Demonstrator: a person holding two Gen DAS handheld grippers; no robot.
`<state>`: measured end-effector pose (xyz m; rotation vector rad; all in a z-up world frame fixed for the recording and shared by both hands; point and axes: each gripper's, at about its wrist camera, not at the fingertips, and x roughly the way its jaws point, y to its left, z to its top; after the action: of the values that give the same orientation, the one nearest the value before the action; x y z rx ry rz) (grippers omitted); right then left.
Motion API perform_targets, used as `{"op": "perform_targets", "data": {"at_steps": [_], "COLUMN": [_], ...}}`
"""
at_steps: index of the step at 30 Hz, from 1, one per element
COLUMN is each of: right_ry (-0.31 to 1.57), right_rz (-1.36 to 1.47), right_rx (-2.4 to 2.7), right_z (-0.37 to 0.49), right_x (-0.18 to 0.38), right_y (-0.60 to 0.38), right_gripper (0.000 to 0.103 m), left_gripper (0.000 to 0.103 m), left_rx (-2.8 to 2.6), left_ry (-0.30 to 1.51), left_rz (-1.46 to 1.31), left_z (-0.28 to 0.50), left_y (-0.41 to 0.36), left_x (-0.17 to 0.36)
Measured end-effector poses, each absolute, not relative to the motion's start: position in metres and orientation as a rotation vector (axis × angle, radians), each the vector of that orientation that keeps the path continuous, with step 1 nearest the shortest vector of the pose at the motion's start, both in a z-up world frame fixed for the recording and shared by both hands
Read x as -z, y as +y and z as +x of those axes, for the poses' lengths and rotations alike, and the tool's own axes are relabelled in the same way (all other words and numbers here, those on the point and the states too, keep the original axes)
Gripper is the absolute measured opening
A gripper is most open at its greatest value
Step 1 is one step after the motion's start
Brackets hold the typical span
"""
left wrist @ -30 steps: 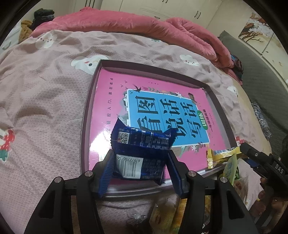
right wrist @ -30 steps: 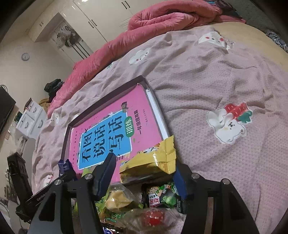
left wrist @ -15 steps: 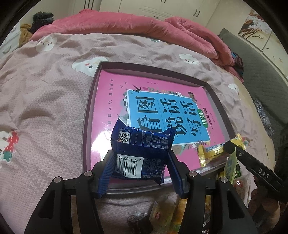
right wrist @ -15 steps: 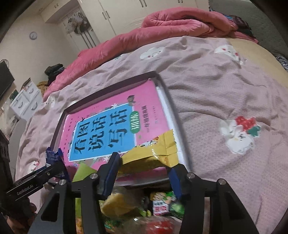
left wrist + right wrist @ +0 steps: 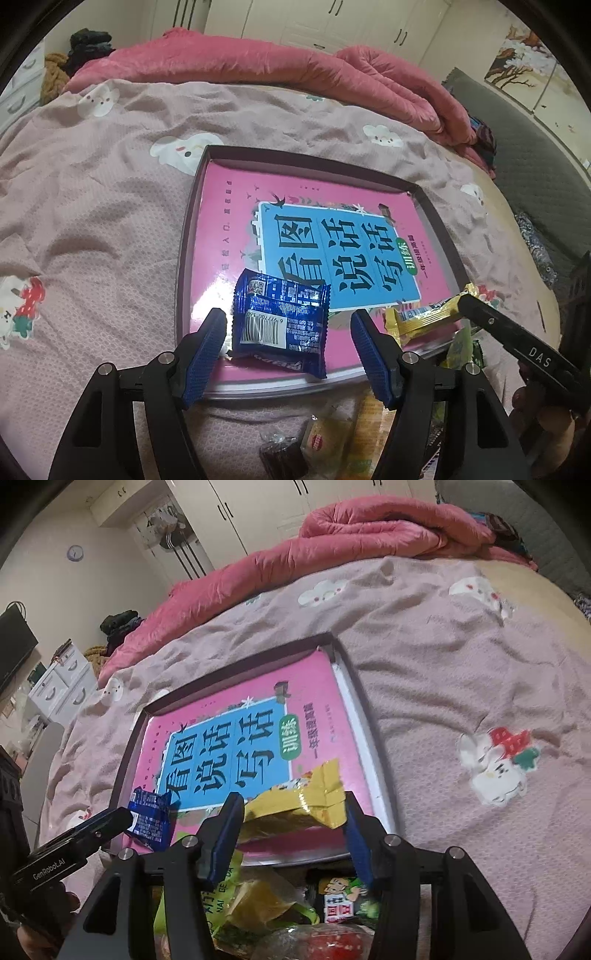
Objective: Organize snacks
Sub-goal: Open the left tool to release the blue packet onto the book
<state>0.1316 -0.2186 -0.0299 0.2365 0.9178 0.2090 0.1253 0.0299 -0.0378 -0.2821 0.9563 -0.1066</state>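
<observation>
Bare bed (image 5: 92, 221) is seen left of the tray (image 5: 183, 258). The blue packet (image 5: 280, 321) lies on the book (image 5: 236, 229) between the left hand-held gripper (image 5: 288, 328), just opened. The yellow packet (image 5: 295, 805) is gripped by the right hand-held gripper (image 5: 291, 812) at the tray's near edge.

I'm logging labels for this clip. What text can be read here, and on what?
"看图说话写话", "训练": pink book in the tray.
"DAS": right gripper body.
"GenRobot.AI": left gripper body.
"NAI GE": green packet.
Barcode digits on the blue snack packet: too blurred.
</observation>
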Motion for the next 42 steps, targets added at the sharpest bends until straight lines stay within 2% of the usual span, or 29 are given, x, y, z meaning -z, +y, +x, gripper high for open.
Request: {"op": "perform_targets", "data": {"at_steps": [21,42], "right_ry": [0.726,0.696], "right_rz": [0.164,0.163], "right_rx": [-0.318,-0.294], "right_z": [0.097,0.065], "right_x": [-0.021,-0.033], "right_y": [-0.22,-0.235], "right_gripper": [0.06,0.062], "left_gripper": [0.073,0.073], "left_rx": [0.097,0.121], "left_ry": [0.881,0.847], "left_rz": [-0.288,-0.254], "left_z": [0.102,0.076], "left_y": [0.037,0.032], "left_x": [0.005,-0.013]}}
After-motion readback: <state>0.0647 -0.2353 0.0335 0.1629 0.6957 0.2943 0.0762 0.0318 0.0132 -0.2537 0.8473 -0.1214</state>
